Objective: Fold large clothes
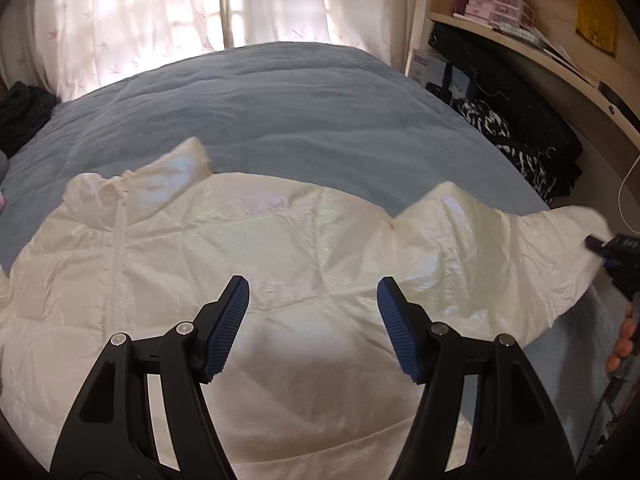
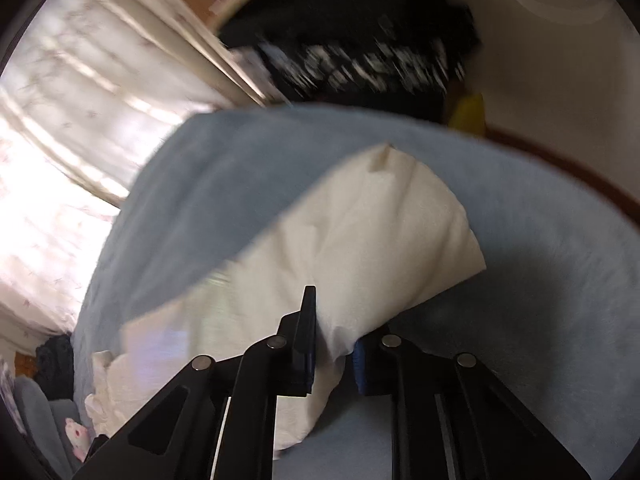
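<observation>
A shiny white zip-up jacket (image 1: pixel 248 248) lies front up on a blue-grey bedspread (image 1: pixel 288 112). Its collar and zipper are at the left, and one sleeve (image 1: pixel 520 248) stretches out to the right. My left gripper (image 1: pixel 313 296) hovers open above the jacket's body, holding nothing. My right gripper (image 2: pixel 334 344) is shut on the end of that sleeve (image 2: pixel 360 240) and holds it lifted off the bed. In the left wrist view the right gripper (image 1: pixel 616 256) shows at the sleeve's far right end. The right wrist view is motion-blurred.
Light curtains (image 1: pixel 160 12) hang behind the bed. A wooden shelf unit (image 1: pixel 532 40) with pink boxes and dark bags (image 1: pixel 512 112) stands at the bed's right edge. A dark garment (image 1: pixel 24 116) lies at the far left corner.
</observation>
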Demonstrator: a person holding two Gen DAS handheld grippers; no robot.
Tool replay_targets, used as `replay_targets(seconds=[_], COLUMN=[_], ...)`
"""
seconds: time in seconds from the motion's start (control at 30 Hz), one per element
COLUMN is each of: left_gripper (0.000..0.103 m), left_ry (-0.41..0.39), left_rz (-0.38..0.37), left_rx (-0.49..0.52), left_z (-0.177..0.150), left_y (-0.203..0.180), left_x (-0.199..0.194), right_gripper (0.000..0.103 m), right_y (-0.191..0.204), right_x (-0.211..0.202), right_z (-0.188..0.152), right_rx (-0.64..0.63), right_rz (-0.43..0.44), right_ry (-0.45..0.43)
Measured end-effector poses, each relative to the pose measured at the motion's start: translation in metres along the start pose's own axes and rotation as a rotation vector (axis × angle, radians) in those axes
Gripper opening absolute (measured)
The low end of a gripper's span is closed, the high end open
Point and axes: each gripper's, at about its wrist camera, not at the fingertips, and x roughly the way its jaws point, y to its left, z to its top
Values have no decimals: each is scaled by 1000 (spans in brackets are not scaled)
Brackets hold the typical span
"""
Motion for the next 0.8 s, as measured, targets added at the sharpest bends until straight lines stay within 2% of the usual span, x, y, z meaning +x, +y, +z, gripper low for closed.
replay_targets(seconds=[0.2, 0.37, 0.43, 0.5, 0.67, 0.73, 0.8], left_gripper=[64, 64, 64, 64, 64, 64, 64], left_ry=[-58, -100, -107, -115, -103, -72, -33], left_rz=[39, 58, 62, 70, 106, 103, 81], left_rx=[-53, -139, -183, -238, -337, -373, -409], left_z=[1, -5, -8, -15, -44, -58, -74], left_y=[53, 115, 143, 180, 263, 290, 313], left_x=[-44, -82, -92, -102, -109, -103, -95], right_gripper=[13, 13, 13, 14, 14, 22, 51], right_y=[120, 236, 285, 324, 403, 423, 439], right_x=[-68, -98, -97, -91, -38, -8, 24], right_z=[0, -31, -55, -81, -162, -196, -231], right_rx=[-204, -369, -435, -498, -637, -703, -785], right_rz=[198, 382, 451, 481, 486, 431, 356], right_ry=[-97, -72, -31, 2, 150, 214, 275])
